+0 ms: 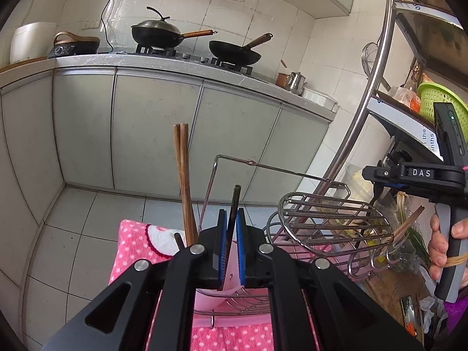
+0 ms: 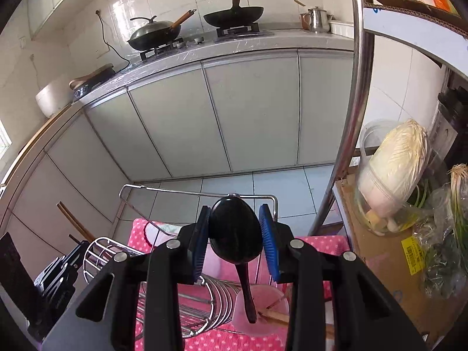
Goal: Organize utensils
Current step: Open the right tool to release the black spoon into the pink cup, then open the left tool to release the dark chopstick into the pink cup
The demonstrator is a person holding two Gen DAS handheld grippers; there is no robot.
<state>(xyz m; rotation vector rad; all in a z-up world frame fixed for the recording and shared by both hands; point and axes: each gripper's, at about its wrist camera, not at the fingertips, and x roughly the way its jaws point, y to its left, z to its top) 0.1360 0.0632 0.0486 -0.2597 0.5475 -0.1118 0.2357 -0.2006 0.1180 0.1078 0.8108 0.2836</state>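
Observation:
In the left wrist view my left gripper [image 1: 231, 219] is shut on a dark chopstick [image 1: 235, 204] that stands upright between the blue pads, over a pink cup [image 1: 218, 298]. A pair of brown wooden chopsticks [image 1: 182, 175] stands to its left. A wire utensil basket [image 1: 330, 222] of the metal rack is to the right. In the right wrist view my right gripper [image 2: 235, 222] is shut on the bowl of a black spoon [image 2: 232, 231]; its handle points down into a pink cup [image 2: 263, 304] holding wooden chopsticks [image 2: 273, 317]. The right gripper body [image 1: 421, 175] also shows in the left wrist view.
The metal rack frame [image 2: 199, 194] stands on a pink dotted towel [image 1: 137, 242]. A steel shelf post [image 2: 355, 111] rises at the right, with a cabbage [image 2: 395, 161] and greens on the shelf. Cabinets and a stove counter with woks [image 1: 158, 33] lie beyond.

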